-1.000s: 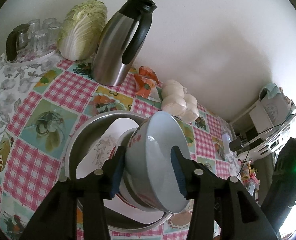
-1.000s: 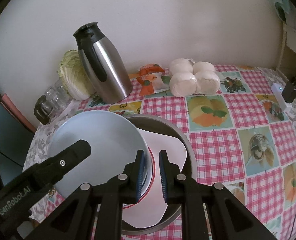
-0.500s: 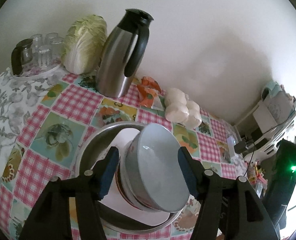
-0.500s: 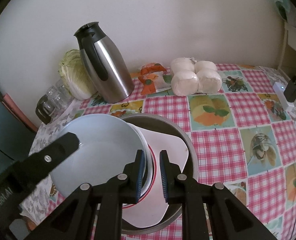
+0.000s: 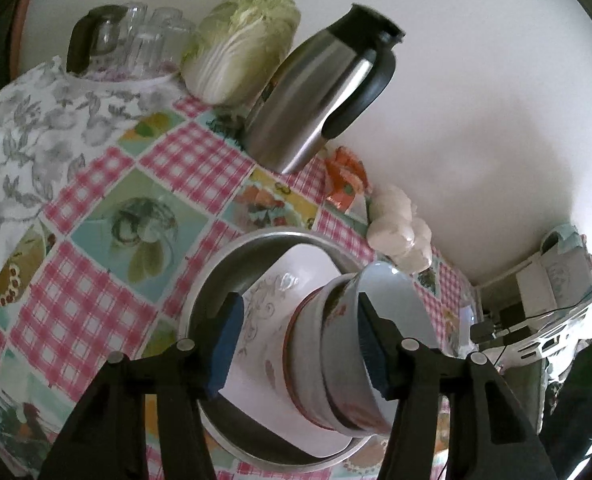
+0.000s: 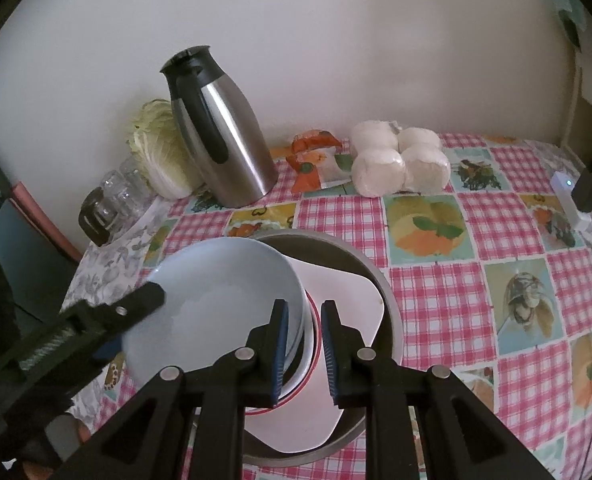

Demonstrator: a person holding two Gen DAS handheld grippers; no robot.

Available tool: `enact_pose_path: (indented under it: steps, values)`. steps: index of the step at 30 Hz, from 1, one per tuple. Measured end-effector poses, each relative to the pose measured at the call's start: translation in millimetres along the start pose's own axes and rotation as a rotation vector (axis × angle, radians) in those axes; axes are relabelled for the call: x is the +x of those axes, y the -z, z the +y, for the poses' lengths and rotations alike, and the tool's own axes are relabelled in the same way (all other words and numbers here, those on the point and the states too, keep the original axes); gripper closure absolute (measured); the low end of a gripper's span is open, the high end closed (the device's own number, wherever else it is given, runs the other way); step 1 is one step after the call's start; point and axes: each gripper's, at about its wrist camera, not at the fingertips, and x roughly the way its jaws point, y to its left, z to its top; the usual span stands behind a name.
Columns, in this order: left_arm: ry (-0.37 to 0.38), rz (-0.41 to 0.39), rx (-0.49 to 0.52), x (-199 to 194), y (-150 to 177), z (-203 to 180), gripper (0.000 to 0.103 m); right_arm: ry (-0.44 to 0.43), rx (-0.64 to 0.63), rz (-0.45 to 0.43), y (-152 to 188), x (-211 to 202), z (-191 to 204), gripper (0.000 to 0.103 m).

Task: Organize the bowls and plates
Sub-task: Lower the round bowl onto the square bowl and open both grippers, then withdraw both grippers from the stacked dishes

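A stack of nested bowls [image 5: 327, 364], pale blue inside with red trim, leans tilted over a white plate [image 5: 272, 300] in a steel basin [image 5: 220, 280]. My left gripper [image 5: 296, 348] straddles the stack. Its jaws are closing; the left pad stands clear of the bowls, so it grips nothing. In the right wrist view my right gripper [image 6: 304, 352] is shut on the rim of the bowl stack [image 6: 224, 292], above the plate [image 6: 347, 300]. One finger of the left gripper [image 6: 136, 306] reaches over the bowl's left edge.
A steel thermos jug [image 6: 224, 140], a cabbage [image 6: 160, 148] and a tray of glasses [image 6: 116, 196] stand along the back wall. White buns [image 6: 399, 160] and an orange packet [image 6: 315, 160] lie behind the basin [image 6: 379, 280]. A white charger [image 6: 567, 196] sits at the right edge.
My left gripper let go of the top bowl, spread its jaws, rolled and drew back a little. The bowl stays nested on the stack. The right gripper has kept still.
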Motion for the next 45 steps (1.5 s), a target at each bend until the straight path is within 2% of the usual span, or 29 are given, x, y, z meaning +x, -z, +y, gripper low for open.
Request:
enact_pose_path:
  steps: [10,17,19,21,23,27,29,37,39,41,45]
  values:
    - [0.003,0.039,-0.018,9,2,4,0.046,-0.009,0.0,0.008,0,3,-1,0.084]
    - [-0.033,0.028,0.019,-2,1,-1,0.046,-0.012,-0.016,-0.022,-3,-12,2,0.084]
    - [-0.042,0.023,0.031,-6,0,-2,0.042,-0.011,-0.031,-0.034,-4,-17,3,0.084]
    - [-0.068,0.01,0.041,-11,0,-2,0.036,0.001,-0.046,-0.043,-4,-19,5,0.069]
    - [-0.085,0.001,0.052,-14,0,-3,0.033,0.012,-0.051,-0.055,-4,-21,5,0.032]
    - [-0.134,-0.011,0.087,-17,0,-6,0.024,0.027,-0.073,-0.077,-4,-24,6,0.028]
    - [-0.159,-0.018,0.107,-18,1,-7,0.022,0.042,-0.091,-0.083,-4,-24,8,0.022]
    - [-0.212,-0.036,0.142,-16,3,-6,0.01,0.069,-0.094,-0.094,-3,-22,5,0.018]
    - [-0.217,-0.042,0.149,-17,3,-6,0.009,0.073,-0.092,-0.098,-3,-22,3,0.014]
    - [-0.235,-0.052,0.16,-16,4,-7,0.004,0.071,-0.088,-0.103,-3,-23,2,0.003]
    - [-0.241,-0.06,0.161,-17,4,-6,0.002,0.067,-0.094,-0.107,-3,-23,2,0.0]
